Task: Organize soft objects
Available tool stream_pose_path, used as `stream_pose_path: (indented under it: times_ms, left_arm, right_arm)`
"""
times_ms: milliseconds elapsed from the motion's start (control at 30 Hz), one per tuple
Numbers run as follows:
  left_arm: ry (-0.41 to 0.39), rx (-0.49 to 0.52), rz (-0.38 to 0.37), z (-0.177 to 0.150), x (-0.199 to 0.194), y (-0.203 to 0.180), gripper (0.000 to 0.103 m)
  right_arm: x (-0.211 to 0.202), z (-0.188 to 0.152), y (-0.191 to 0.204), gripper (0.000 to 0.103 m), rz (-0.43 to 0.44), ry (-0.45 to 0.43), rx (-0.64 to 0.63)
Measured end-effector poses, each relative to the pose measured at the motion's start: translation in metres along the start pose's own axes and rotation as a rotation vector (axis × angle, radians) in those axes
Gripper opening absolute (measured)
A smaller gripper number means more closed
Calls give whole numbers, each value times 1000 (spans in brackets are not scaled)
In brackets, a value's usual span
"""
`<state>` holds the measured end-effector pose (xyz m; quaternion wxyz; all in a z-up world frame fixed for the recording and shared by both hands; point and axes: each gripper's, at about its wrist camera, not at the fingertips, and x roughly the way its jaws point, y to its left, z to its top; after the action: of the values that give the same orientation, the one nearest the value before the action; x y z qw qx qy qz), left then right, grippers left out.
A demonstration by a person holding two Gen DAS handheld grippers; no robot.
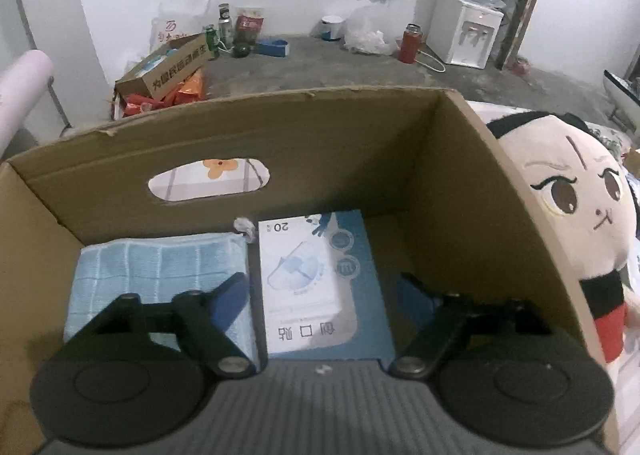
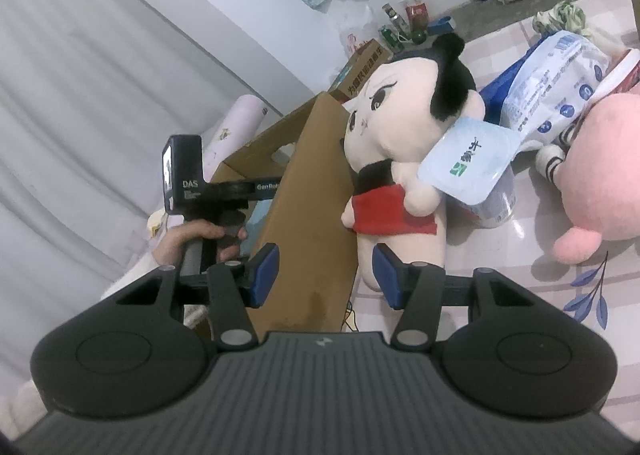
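Two items, blue towel (image 1: 160, 279) and packet (image 1: 320, 283), already lie in the box (image 1: 460, 183). My left gripper (image 1: 320, 287) hangs spread and empty above the packet at lower centre; the right gripper (image 2: 326, 275) gapes empty. Next I'd grab the doll (image 2: 400, 159), centre frame.

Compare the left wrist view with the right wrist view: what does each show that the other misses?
Only the left wrist view shows the box floor: a folded blue cloth beside a blue-and-white packet, with the left tool open above them, nothing between its pads.

Only the right wrist view shows the pink plush, the white pouches and the hand holding the other tool.

Both show the cardboard box and the black-haired doll lying outside against its wall.
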<state>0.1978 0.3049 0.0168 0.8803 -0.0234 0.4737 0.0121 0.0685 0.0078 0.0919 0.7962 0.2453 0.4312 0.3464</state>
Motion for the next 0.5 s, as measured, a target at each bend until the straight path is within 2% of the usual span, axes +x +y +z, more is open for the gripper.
stream_pose_path:
  times_ms: [67, 133, 233, 300, 367, 400, 500]
  left_arm:
    - [10, -55, -25, 0, 4, 9, 90]
    - [55, -98, -54, 1, 13, 17, 93]
    - [91, -88, -47, -2, 25, 18, 95]
    - [106, -44, 4, -3, 35, 16, 96]
    - [102, 78, 97, -7, 41, 1, 96]
    - [84, 97, 117, -8, 39, -2, 95]
    - [104, 2, 113, -7, 37, 10, 91]
  right_arm:
    - [1, 0, -1, 52, -2, 1, 2]
    - [2, 0, -1, 52, -3, 1, 3]
    - [5, 1, -2, 52, -7, 5, 1]
    - [9, 1, -2, 52, -11, 14, 2]
    - [12, 1, -2, 52, -15, 21, 2]
    - [13, 1, -2, 52, -17, 24, 0]
    - [15, 2, -1, 52, -24, 30, -5]
